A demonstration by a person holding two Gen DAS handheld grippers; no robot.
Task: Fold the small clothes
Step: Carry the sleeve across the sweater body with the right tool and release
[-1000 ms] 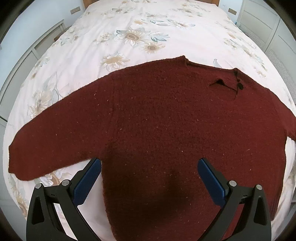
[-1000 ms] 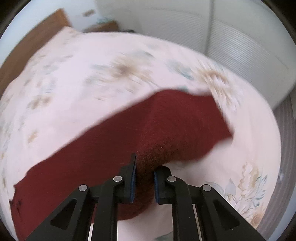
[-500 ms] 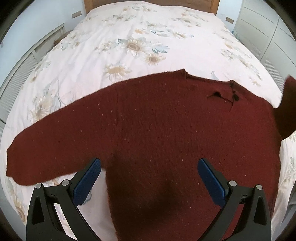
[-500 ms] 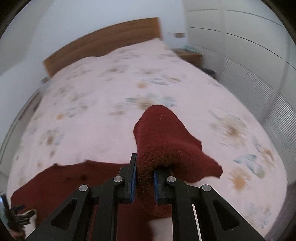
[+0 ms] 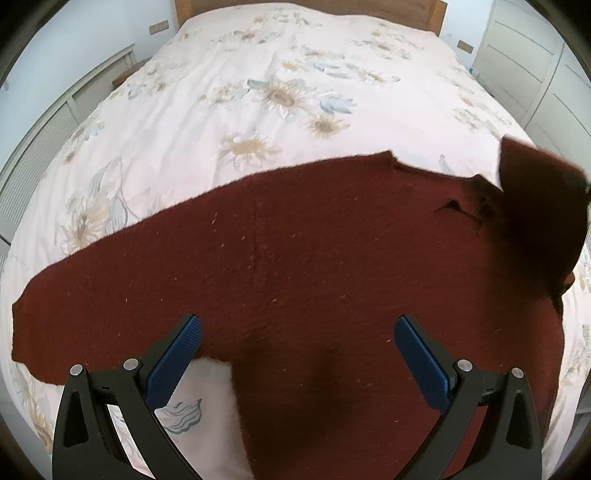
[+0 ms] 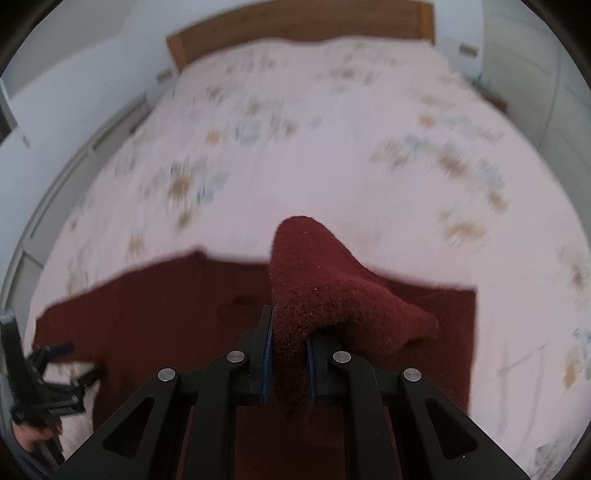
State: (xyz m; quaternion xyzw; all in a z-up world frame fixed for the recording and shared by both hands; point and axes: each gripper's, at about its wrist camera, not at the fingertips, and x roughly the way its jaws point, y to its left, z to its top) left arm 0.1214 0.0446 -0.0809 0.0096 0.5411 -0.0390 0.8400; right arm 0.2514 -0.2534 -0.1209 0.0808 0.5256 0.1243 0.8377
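A dark red knit sweater (image 5: pixel 314 258) lies spread flat on the bed, neck away from me, its left sleeve (image 5: pixel 92 295) stretched out to the left. My left gripper (image 5: pixel 297 350) is open and empty, hovering above the sweater's lower body. My right gripper (image 6: pixel 289 354) is shut on the sweater's right sleeve (image 6: pixel 325 288), holding it lifted above the sweater's body (image 6: pixel 147 314). The lifted sleeve also shows in the left wrist view (image 5: pixel 539 206) at the right edge. The left gripper shows in the right wrist view (image 6: pixel 40 380) at lower left.
The bed (image 5: pixel 295 74) has a white floral cover and a wooden headboard (image 6: pixel 295 26). White cabinets (image 5: pixel 535 55) stand on the right, low white units (image 5: pixel 55 122) on the left.
My right gripper has swung the lifted right sleeve leftward over the sweater's body. The left gripper stayed open and drew back slightly.
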